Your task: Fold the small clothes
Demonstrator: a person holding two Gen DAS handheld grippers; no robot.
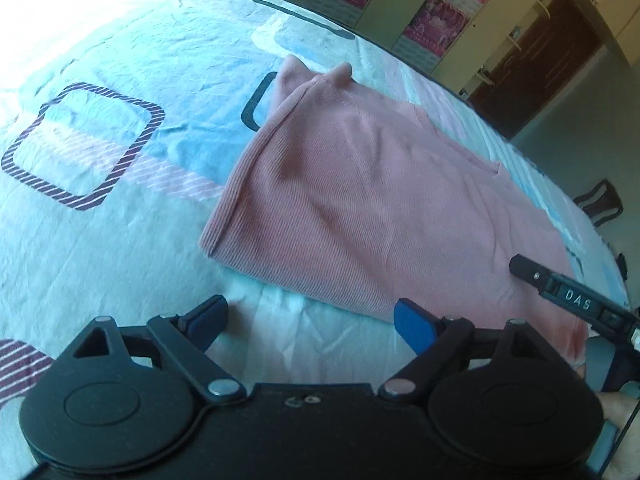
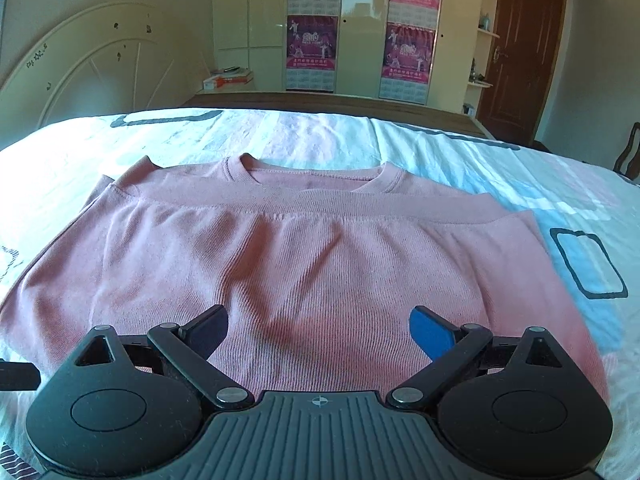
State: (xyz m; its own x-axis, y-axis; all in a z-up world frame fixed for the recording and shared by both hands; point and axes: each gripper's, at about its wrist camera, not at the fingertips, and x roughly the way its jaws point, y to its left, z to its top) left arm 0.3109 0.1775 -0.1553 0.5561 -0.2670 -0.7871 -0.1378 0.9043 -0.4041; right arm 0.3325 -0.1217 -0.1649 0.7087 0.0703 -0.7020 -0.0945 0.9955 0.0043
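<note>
A pink ribbed knit top point(image 1: 360, 200) lies folded on the bed; in the right wrist view point(image 2: 304, 256) its lower half is doubled up over the body, the hem just below the round neckline. My left gripper point(image 1: 310, 320) is open and empty, just off the top's near edge over bare sheet. My right gripper point(image 2: 320, 330) is open and empty, low over the near folded edge of the top. Part of the right gripper point(image 1: 572, 298) shows at the right in the left wrist view.
The bed sheet point(image 1: 100, 208) is pale blue and white with dark square outlines. A white headboard point(image 2: 88, 76) stands at the far left. Wardrobe doors with pink posters point(image 2: 312, 40) and a brown door point(image 2: 516, 52) stand beyond the bed.
</note>
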